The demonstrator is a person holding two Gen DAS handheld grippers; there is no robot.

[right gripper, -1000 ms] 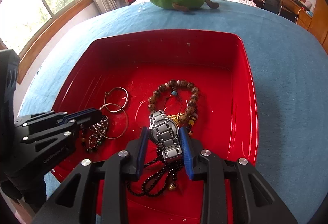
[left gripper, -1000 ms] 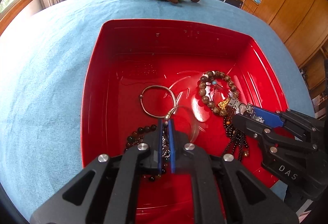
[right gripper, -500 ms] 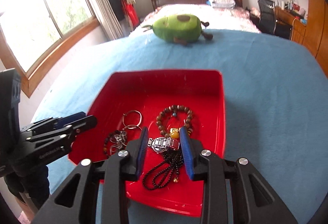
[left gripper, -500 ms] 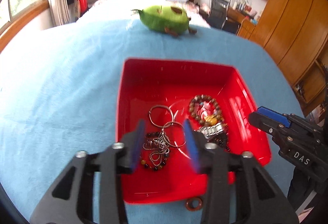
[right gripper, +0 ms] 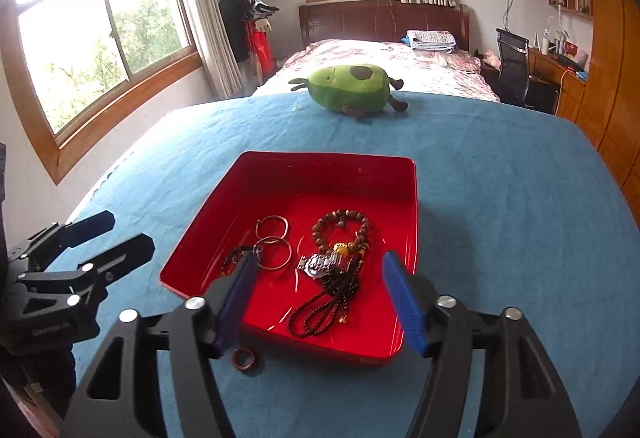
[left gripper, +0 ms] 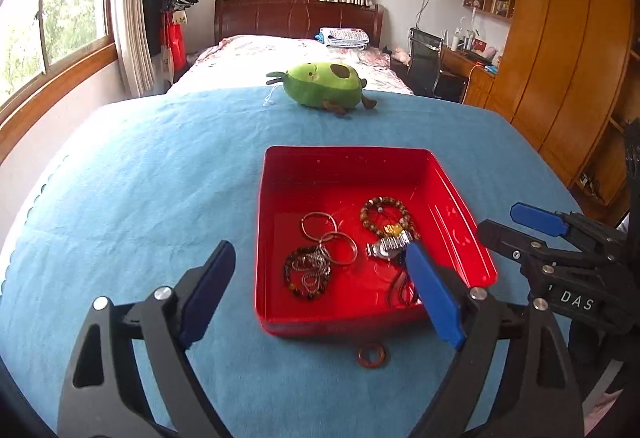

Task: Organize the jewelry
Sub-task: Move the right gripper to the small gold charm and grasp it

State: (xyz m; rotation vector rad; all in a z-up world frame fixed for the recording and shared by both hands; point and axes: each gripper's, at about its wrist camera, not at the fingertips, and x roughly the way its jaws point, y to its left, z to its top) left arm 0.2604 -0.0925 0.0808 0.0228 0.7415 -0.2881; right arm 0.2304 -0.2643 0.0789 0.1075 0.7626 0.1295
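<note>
jewelry [left gripper: 352, 250] lies in the tray [left gripper: 348, 157]; a ring [left gripper: 371, 355] on the cloth [left gripper: 140, 177] before it

surface: table under blue cloth [left gripper: 152, 173], fills both views
red tray [left gripper: 460, 197]: directly on cloth, ahead of both pairs of fingers; jewelry inside
brown ring [left gripper: 371, 356]: on cloth, just outside tray's near rim; in left view between the left fingers [left gripper: 434, 294], in right view just below the left-hand right finger [right gripper: 236, 302]
green avocado plush [left gripper: 322, 83]: far edge of cloth, well beyond tray
</note>
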